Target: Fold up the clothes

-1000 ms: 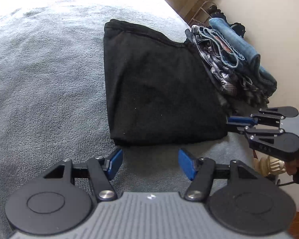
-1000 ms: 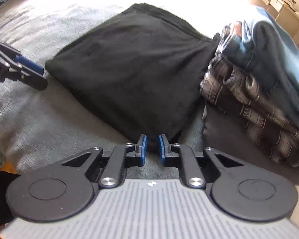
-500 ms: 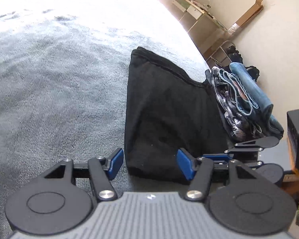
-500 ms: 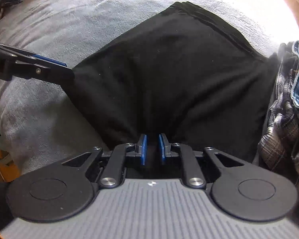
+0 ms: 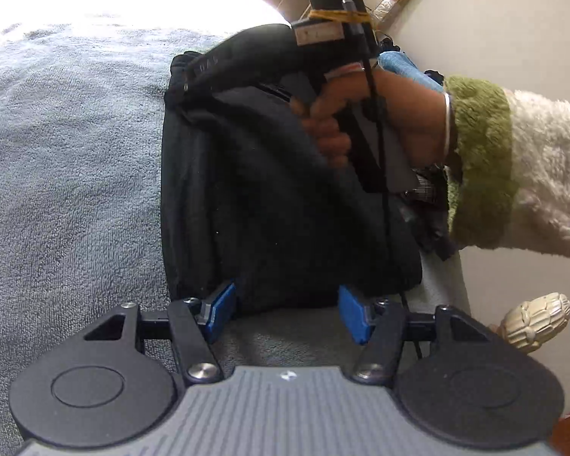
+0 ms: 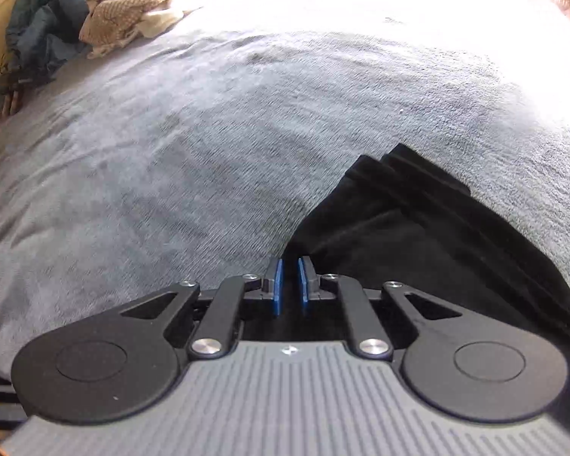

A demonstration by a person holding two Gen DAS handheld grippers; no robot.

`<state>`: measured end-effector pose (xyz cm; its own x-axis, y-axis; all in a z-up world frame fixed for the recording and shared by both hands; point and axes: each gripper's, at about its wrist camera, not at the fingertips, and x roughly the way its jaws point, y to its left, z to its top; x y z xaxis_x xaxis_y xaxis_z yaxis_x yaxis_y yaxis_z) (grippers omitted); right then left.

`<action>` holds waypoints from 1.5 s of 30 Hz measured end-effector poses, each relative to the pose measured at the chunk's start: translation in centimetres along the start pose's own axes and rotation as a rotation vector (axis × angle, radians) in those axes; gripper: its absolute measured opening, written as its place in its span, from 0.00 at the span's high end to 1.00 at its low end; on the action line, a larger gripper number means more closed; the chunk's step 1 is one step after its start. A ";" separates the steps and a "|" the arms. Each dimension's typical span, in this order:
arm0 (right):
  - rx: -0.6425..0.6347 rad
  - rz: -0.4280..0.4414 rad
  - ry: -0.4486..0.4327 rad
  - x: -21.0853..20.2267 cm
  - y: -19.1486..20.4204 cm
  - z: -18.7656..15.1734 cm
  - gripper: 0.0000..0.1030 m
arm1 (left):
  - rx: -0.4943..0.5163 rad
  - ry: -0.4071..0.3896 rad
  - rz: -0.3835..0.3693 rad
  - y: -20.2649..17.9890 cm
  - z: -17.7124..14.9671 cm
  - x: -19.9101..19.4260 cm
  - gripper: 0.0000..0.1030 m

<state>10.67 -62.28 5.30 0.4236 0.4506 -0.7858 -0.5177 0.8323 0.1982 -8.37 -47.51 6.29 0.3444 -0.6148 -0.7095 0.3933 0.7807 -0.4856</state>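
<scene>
I have the black garment (image 5: 285, 197) folded on the bed (image 5: 64, 159), my right gripper (image 6: 288, 285) pinching its edge for another fold, my left gripper (image 5: 285, 311) gaping empty.

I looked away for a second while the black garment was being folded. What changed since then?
The right hand-held gripper, shut on a corner of the black garment, has carried it across over the rest. The left hand-held gripper stays open at the near edge; the grey blanket is unchanged.

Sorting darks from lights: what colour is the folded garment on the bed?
Black, clearest in the left wrist view: folded garment.
</scene>
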 end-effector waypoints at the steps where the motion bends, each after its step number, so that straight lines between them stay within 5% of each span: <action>1: 0.031 -0.010 -0.031 0.2 -0.8 0.6 0.95 | -0.007 0.003 -0.007 0.1 -0.1 0.0 0.42; 7: 0.104 -0.188 -0.114 -0.6 -4.2 2.5 0.90 | -0.034 0.024 -0.041 0.9 -0.1 0.0 0.41; 11: 0.126 -0.165 -0.082 0.1 -5.2 2.6 0.90 | -0.041 0.034 -0.050 1.3 -0.1 -0.1 0.41; 16: 0.191 -0.343 -0.121 -1.4 -6.4 2.8 0.89 | -0.039 0.033 -0.050 1.4 0.7 -1.6 0.41; 20: 0.181 -0.369 -0.131 -6.9 -4.2 1.3 0.89 | -0.044 0.002 -0.066 1.5 2.2 -3.2 0.40; 26: 0.174 -0.356 0.006 -11.2 0.2 -4.7 0.89 | -0.048 -0.014 -0.046 1.5 5.5 -1.7 0.37; 36: 0.442 -0.452 0.255 -15.1 1.1 -17.0 0.89 | -0.041 0.095 0.068 -0.9 5.8 -0.9 0.37; 41: 0.528 -0.418 0.237 -20.2 3.3 -16.1 0.87 | -0.053 0.094 0.221 -4.6 8.3 -4.6 0.20; 45: 0.558 -0.385 0.165 -23.9 5.5 -13.6 0.69 | -0.066 0.068 0.323 -7.6 10.2 -8.2 0.10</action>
<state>-12.45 -72.88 17.19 0.3586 0.0720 -0.9307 0.1244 0.9844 0.1241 -5.49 -49.50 21.04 0.3835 -0.3275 -0.8635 0.2163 0.9408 -0.2608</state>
